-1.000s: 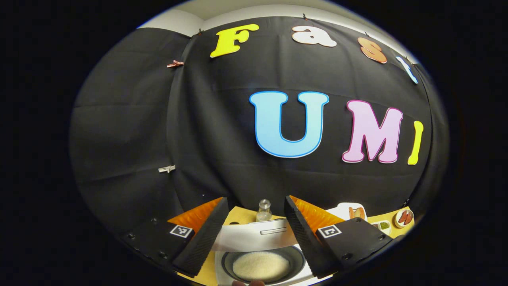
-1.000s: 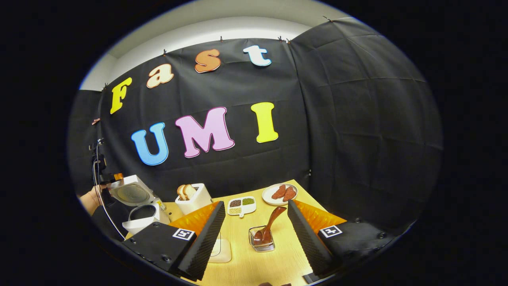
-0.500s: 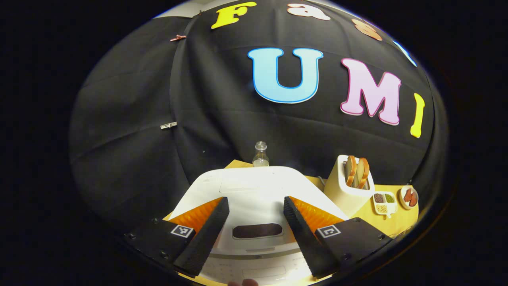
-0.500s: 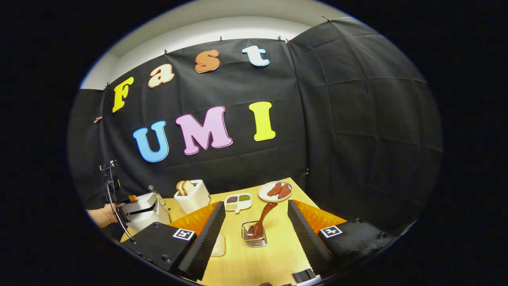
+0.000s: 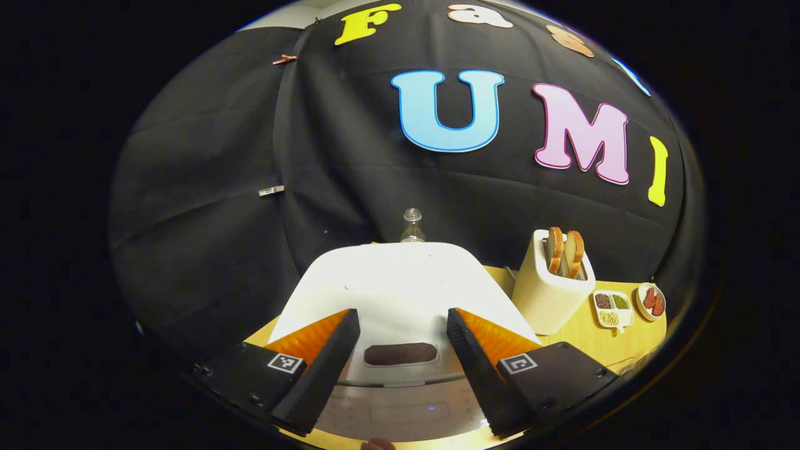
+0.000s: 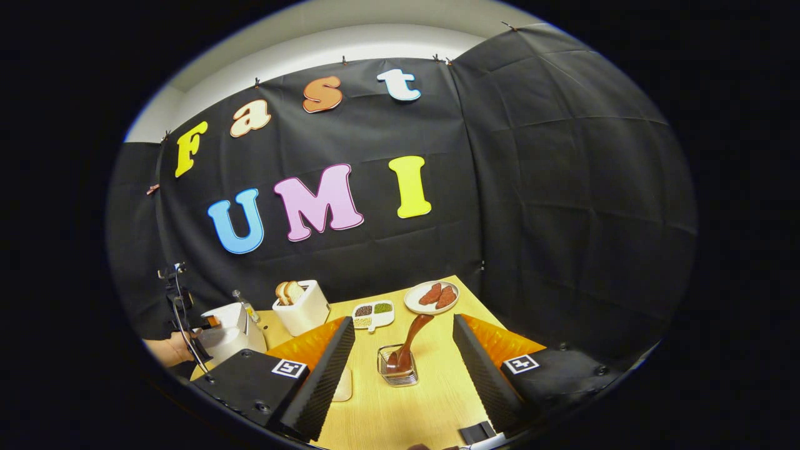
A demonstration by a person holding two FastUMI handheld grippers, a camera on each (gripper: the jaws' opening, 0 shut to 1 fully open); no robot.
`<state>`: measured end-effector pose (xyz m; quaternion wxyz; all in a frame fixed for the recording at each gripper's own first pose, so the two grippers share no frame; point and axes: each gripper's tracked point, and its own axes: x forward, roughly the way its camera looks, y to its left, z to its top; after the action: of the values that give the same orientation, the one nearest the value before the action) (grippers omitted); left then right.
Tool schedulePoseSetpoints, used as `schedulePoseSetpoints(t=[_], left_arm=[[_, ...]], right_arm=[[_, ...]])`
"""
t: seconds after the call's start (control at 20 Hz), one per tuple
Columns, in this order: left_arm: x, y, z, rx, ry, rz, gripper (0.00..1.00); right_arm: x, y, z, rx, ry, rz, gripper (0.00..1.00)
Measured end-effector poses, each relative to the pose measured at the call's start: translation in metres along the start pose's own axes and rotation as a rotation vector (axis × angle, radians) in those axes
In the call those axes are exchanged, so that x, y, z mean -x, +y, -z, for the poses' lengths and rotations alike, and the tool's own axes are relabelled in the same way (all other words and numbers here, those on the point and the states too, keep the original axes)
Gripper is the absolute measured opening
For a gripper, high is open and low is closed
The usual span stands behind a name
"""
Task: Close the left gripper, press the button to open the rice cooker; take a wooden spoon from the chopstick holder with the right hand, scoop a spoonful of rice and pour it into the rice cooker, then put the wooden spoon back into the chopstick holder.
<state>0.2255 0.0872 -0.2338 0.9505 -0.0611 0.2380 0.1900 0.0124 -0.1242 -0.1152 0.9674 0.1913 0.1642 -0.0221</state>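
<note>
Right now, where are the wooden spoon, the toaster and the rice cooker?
wooden spoon (image 6: 412,334): right gripper view, mid-handle above the clear holder.
toaster (image 5: 550,300): left gripper view, front wall below the bread.
rice cooker (image 5: 400,281): left gripper view, top of the closed lid.

Wooden table (image 6: 431,400), rice cooker (image 5: 400,294), toaster (image 6: 301,307), chopstick holder (image 6: 397,374)

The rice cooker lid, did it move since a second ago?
Yes. The rice cooker lid was up, showing rice in the pot. Now it is down and shut, below the glass bottle behind it.
</note>
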Motion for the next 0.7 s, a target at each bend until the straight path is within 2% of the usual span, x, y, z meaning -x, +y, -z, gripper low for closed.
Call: schedulePoseSetpoints(t=[0.45, 0.7], left_arm=[[0.007, -0.001, 0.016, 0.025, 0.001, -0.002, 1.00], [0.009, -0.001, 0.014, -0.014, 0.011, 0.028, 1.00]], right_arm=[[-0.004, 0.002, -0.002, 0.005, -0.002, -0.013, 0.98], [0.001, 0.004, -0.003, -0.004, -0.011, -0.024, 0.98]])
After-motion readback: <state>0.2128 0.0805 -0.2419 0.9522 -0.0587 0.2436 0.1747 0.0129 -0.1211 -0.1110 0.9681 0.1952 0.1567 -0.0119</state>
